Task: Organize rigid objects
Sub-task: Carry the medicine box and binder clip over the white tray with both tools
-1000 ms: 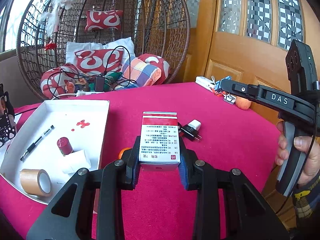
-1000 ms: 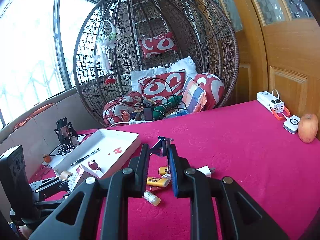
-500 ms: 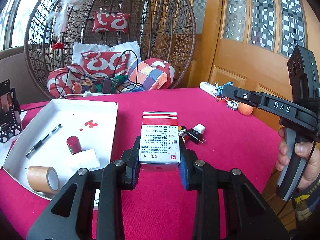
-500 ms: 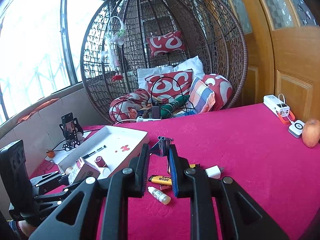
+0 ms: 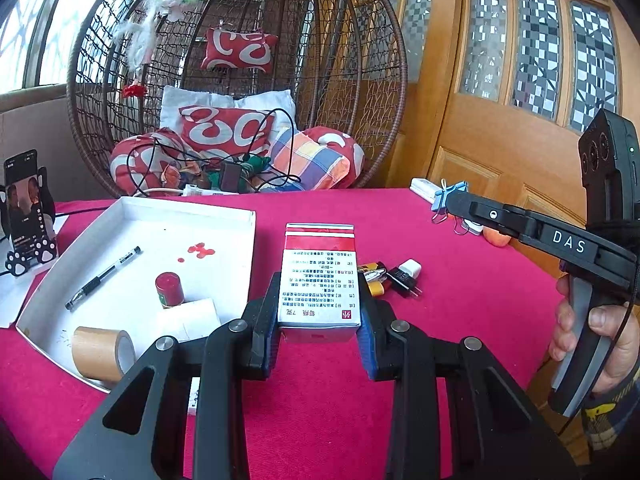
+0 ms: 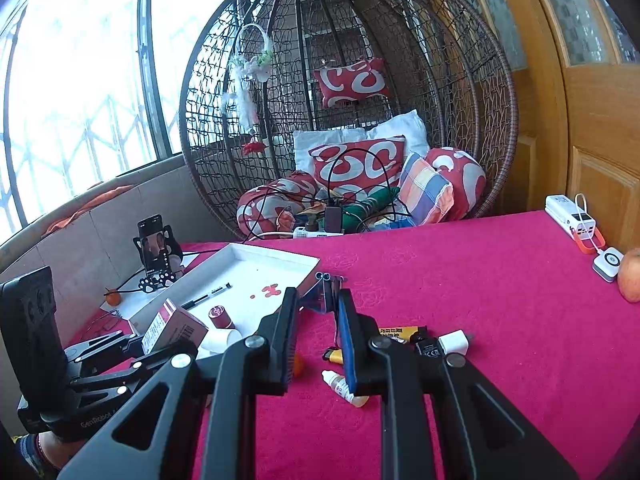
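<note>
Both grippers have drifted sideways toward the white tray over the last second — its contents now sit nearer the left gripper than they did. That gripper is clamped on a red-and-white box, held up off the red cloth, with the tray just to its left and a little ahead. The right gripper is closed tight on a small blue binder clip, carried in the air with the tray's near corner just beyond its tips. To my eye both things are on their way in, to join the pen, the little red jar and the roll of tape. Loose bits remain on the cloth — a charger plug, a dropper bottle — partly hidden behind the fingers, and the box's underside can't be seen.
</note>
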The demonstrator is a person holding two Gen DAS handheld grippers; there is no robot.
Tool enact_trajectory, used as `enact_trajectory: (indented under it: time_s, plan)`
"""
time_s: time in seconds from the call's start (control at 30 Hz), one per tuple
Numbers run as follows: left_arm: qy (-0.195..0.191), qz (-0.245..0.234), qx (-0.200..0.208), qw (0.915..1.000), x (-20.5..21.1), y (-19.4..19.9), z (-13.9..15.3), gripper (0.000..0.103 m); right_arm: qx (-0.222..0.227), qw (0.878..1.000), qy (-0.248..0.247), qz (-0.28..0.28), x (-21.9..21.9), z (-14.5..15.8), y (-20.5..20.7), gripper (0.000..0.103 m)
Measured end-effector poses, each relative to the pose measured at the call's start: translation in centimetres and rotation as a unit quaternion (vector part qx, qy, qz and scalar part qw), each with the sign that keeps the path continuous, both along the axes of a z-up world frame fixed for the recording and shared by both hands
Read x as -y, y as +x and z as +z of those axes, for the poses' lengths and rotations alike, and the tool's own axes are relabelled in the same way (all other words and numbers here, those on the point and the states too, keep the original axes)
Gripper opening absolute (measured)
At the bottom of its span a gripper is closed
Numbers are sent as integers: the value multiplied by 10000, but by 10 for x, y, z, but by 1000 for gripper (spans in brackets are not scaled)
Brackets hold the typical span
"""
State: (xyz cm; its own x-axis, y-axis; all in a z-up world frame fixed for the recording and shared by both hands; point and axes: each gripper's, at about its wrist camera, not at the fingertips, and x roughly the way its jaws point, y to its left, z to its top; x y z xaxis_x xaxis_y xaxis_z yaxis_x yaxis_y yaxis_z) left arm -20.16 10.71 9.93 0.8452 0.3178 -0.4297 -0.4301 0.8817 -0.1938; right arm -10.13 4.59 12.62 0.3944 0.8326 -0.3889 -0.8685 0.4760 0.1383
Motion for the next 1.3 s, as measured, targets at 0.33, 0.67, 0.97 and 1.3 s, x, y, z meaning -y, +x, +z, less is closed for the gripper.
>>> enact_trajectory:
  time_s: [0.33, 0.67, 0.97, 1.3]
  plan:
    - [-124, 155, 109, 9997, -10, -13, -2, 31, 79, 9998, -96, 141, -12, 1, -10, 18]
    - [-168, 457, 217, 9986, -30, -30, -1, 31, 242, 9988, -251, 333, -34, 2, -22, 18]
    - [-181, 732, 234, 9969, -57, -41, 1, 31, 426, 9951, -461, 761, -76, 9, -36, 18]
    - [-430, 1060, 121, 9934, -105, -45, -8, 31, 356, 9903, -732, 1122, -127, 4, -42, 18]
